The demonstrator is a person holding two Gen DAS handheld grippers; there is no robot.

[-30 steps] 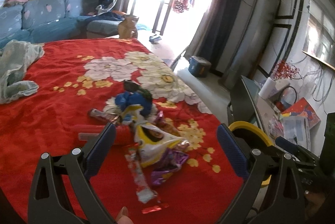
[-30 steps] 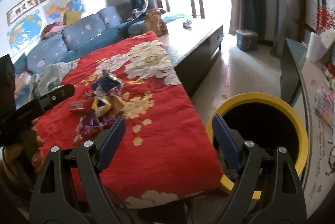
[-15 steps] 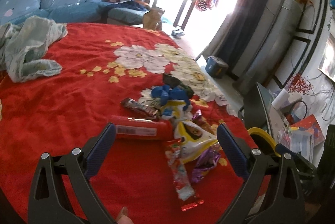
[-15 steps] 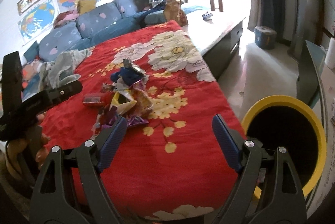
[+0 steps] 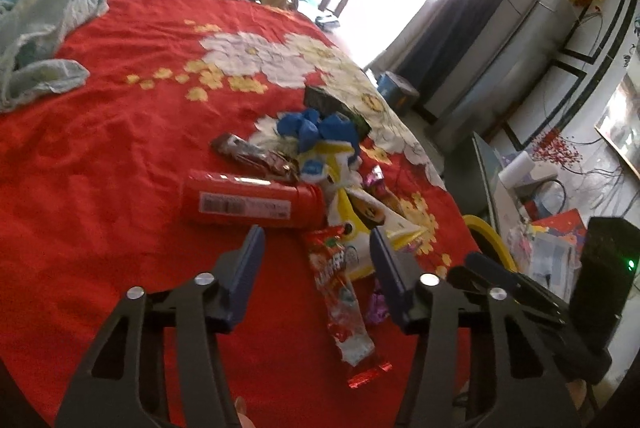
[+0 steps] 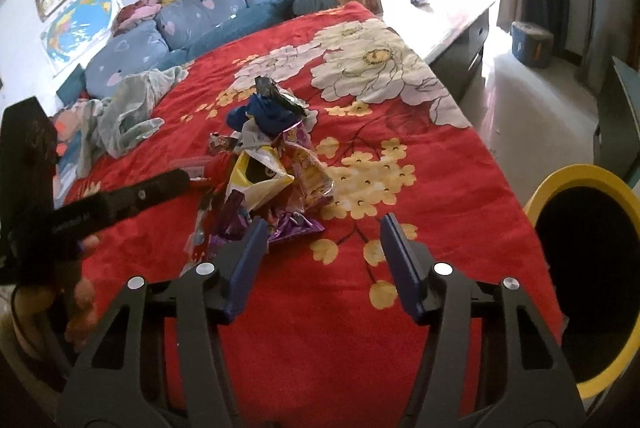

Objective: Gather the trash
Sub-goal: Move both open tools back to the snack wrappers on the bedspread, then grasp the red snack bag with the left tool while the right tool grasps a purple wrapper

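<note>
Room: living room with a blue sofa [image 6: 192,12], wall maps and a bright glass door; a red flowered cloth [image 5: 120,132] covers the desk that carries the litter.
Left gripper [image 5: 316,260]: released, jaws spread wide and holding nothing; it hovers low over the near end of the heap, its fingers straddling a long red-and-white snack wrapper [image 5: 340,292] without touching it, as far as can be told.
Just past it: a red cylindrical tube with a white barcode label [image 5: 248,204] lies on its side, beside a yellow-and-white chip bag [image 5: 364,216] and a purple foil wrapper [image 5: 378,302].
Further out: a brown candy-bar wrapper [image 5: 252,156], crumpled blue plastic [image 5: 316,128] and a dark foil packet [image 5: 324,100] complete the heap, near the desk's right edge.
Right gripper [image 6: 322,260]: also released and empty, held nearer the desk's front edge, with the purple foil wrapper [image 6: 294,226] just ahead of its left finger.
Bin: a yellow-rimmed black trash bin [image 6: 580,268] stands on the floor off the desk's right front corner; its dark inside shows no contents.
Elsewhere: a pale green cloth [image 5: 40,32] lies bunched at the desk's far left side.
Progress: judged barely begun; the whole heap remains on the desk and nothing is gripped.
Left to do: every piece needs picking and dropping in the bin, likely starting with the long wrapper.
</note>
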